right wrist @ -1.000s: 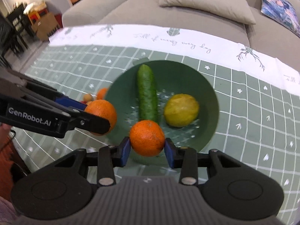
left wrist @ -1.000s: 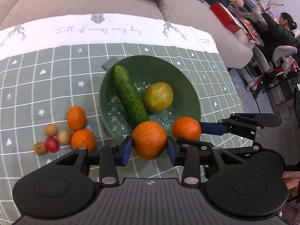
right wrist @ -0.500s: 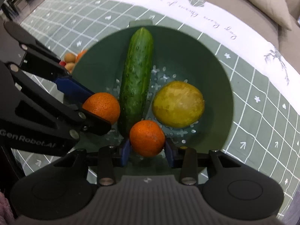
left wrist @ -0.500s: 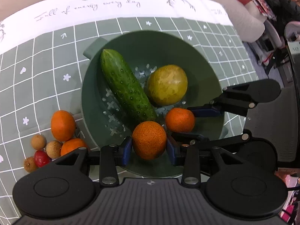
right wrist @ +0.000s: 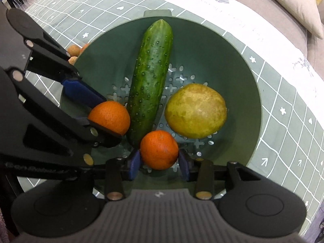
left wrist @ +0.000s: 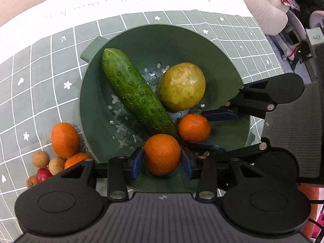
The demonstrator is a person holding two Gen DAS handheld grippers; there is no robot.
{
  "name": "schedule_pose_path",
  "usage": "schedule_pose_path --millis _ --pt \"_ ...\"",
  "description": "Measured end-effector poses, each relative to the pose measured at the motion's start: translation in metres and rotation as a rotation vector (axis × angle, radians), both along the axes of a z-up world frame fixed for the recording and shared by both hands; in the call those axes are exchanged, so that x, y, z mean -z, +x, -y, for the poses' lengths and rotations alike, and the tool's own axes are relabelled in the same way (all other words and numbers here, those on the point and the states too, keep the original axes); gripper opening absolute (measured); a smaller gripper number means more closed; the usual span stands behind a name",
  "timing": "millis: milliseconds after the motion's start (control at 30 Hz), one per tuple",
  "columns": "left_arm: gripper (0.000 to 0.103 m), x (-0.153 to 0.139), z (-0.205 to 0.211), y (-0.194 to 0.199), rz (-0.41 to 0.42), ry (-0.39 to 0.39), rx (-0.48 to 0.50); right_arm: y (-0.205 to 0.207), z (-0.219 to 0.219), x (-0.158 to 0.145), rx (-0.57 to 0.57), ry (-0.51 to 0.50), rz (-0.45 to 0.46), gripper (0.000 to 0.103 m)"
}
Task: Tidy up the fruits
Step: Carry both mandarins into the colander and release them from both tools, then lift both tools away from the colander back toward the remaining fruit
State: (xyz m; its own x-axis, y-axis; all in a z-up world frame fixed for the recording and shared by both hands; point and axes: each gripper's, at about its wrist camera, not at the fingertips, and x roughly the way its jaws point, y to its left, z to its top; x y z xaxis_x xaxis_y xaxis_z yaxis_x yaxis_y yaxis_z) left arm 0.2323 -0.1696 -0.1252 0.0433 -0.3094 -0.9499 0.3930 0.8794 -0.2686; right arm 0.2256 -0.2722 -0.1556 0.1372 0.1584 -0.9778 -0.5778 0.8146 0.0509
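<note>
A green colander bowl [left wrist: 212, 46] holds a cucumber [left wrist: 135, 91] and a yellow-green round fruit [left wrist: 182, 86]. My left gripper [left wrist: 162, 160] is shut on an orange [left wrist: 162, 154], low inside the bowl beside the cucumber's near end. My right gripper [right wrist: 159, 162] is shut on a smaller orange [right wrist: 159, 148], also low inside the bowl [right wrist: 232, 64], by the cucumber [right wrist: 151, 81] and the yellow-green fruit [right wrist: 195, 110]. Each gripper's orange shows in the other view: the left one [right wrist: 110, 119], the right one [left wrist: 193, 127].
Left of the bowl on the checked green cloth [left wrist: 40, 81] lie two oranges [left wrist: 64, 138], a red cherry tomato [left wrist: 43, 174] and small brown round fruits [left wrist: 40, 158]. A sofa with a cushion [right wrist: 293, 2] is beyond the table. The table edge is at right [left wrist: 279, 60].
Both grippers have come down and forward from above the bowl's near rim into the bowl, each still holding its orange. The bowl's contents have not moved.
</note>
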Motion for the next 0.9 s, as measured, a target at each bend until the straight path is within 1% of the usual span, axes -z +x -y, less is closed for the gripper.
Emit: schedule_pose_path --millis 33,67,133,267,333,500,667,767,900 --pt "0.053 0.000 -0.002 0.000 -0.004 -0.014 -0.006 -0.001 0.000 -0.002 0.003 -0.002 0.003 0.047" --pt "0.057 -0.001 -0.004 0.000 -0.009 -0.025 -0.015 -0.002 0.001 -0.004 0.008 -0.002 0.008 0.049" --pt "0.059 -0.006 -0.009 -0.001 -0.007 -0.044 -0.026 -0.004 0.003 -0.010 0.018 0.007 0.013 0.050" --pt "0.059 -0.020 -0.020 -0.007 0.018 -0.065 -0.025 -0.013 0.003 -0.028 0.034 0.024 0.040 0.050" --pt "0.059 -0.030 -0.027 -0.012 0.040 -0.072 -0.024 -0.017 0.000 -0.038 0.046 0.036 0.059 0.056" --pt "0.059 -0.056 -0.049 -0.025 0.125 -0.068 -0.020 -0.033 -0.011 -0.065 0.088 0.074 0.122 0.057" --pt "0.059 -0.082 -0.078 -0.043 0.249 -0.057 -0.022 -0.054 -0.029 -0.088 0.146 0.162 0.185 0.057" --pt "0.059 -0.089 -0.101 -0.055 0.297 -0.048 -0.043 -0.068 -0.040 -0.099 0.197 0.233 0.218 0.057" --pt "0.059 -0.088 -0.127 -0.068 0.347 -0.032 -0.085 -0.087 -0.057 -0.103 0.258 0.297 0.273 0.057"
